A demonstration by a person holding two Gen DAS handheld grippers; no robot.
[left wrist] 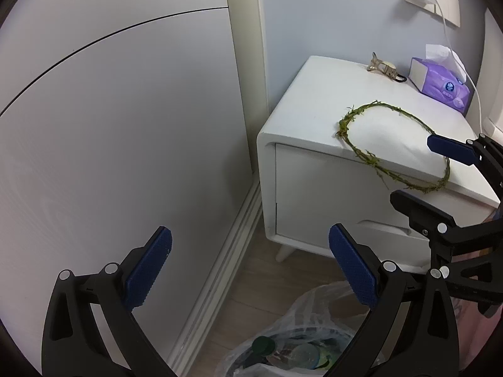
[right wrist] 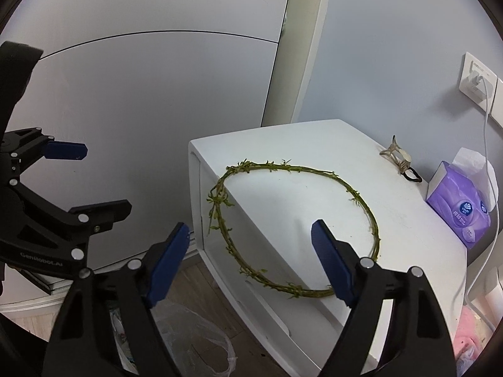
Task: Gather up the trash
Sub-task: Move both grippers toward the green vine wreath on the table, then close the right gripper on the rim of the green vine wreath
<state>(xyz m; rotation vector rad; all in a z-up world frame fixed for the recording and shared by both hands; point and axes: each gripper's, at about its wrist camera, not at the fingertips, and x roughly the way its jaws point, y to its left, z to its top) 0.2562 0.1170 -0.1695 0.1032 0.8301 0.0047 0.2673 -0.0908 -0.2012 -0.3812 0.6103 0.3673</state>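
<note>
Your left gripper (left wrist: 250, 267) has its fingers spread wide with nothing between them; it hangs over the floor beside the nightstand (left wrist: 314, 100), above a clear plastic trash bag (left wrist: 301, 339) whose mouth gapes open below it, with dark and green scraps showing inside. Your right gripper (right wrist: 251, 264) is likewise spread and holds nothing; it sits over the nightstand's front edge, with its right finger above the top and its left finger out past the front left corner. Between those fingers lies the wreath (right wrist: 292, 229), a thin ring of green twigs resting flat on the nightstand's top and taking up most of the front half. Its near arc runs along the front edge, and at the front left corner it overhangs slightly. You cannot tell whether either finger touches it. At the back edge of the top lie a beige hair clip (right wrist: 397, 155) and, just beside it, a black hair tie (right wrist: 413, 176). A purple tissue pack (right wrist: 462, 204) stands at the back right corner, and a white cable (right wrist: 489, 157) drops past it from a wall socket (right wrist: 476, 78).
</note>
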